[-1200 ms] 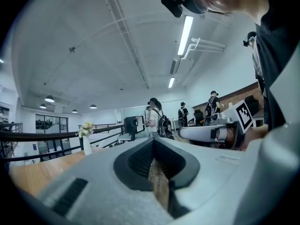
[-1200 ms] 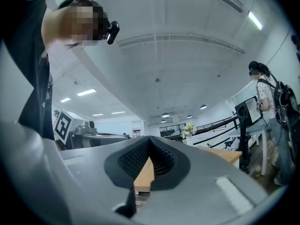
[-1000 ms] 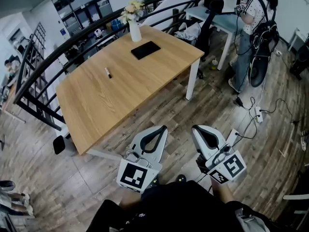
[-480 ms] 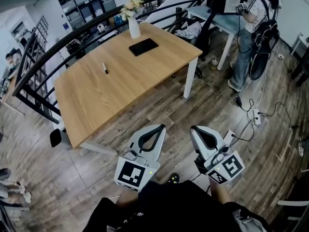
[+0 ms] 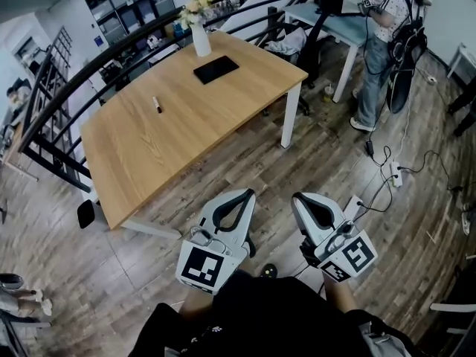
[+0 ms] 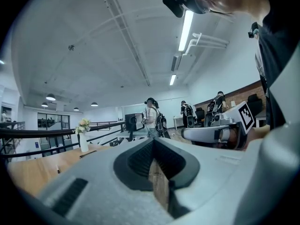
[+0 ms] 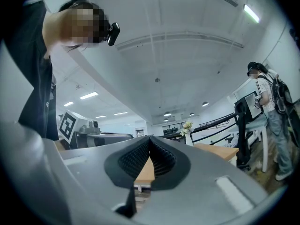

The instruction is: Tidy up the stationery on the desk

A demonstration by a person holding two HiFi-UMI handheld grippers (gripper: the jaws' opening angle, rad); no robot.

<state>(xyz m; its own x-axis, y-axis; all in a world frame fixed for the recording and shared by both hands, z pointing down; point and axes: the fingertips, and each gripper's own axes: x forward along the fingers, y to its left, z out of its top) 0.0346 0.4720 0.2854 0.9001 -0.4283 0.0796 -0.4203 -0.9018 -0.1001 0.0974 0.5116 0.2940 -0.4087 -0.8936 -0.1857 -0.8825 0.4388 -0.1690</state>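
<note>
Pale wood forms the top of the table (image 5: 149, 162), which stands on a plank floor (image 5: 320, 162). On the table lies a small marker pen (image 5: 156, 104), alone near the far long edge and well apart from the other things. Toward the far corner lies a flat black pad (image 5: 216, 69); whether it is a tablet or a notebook I cannot tell. Just behind it a white vase (image 5: 201, 42) with flowers stands upright.

The left tool (image 5: 244, 194) and the right tool (image 5: 299, 197) are held side by side over the floor, in front of the near edge of the table, touching nothing on it. In the left gripper view the jaws of the left tool are pressed together and empty. In the right gripper view the jaws of the right tool are pressed together in the same way, also empty. At the far right a person (image 5: 375, 50) stands beside a second table (image 5: 335, 30).
</note>
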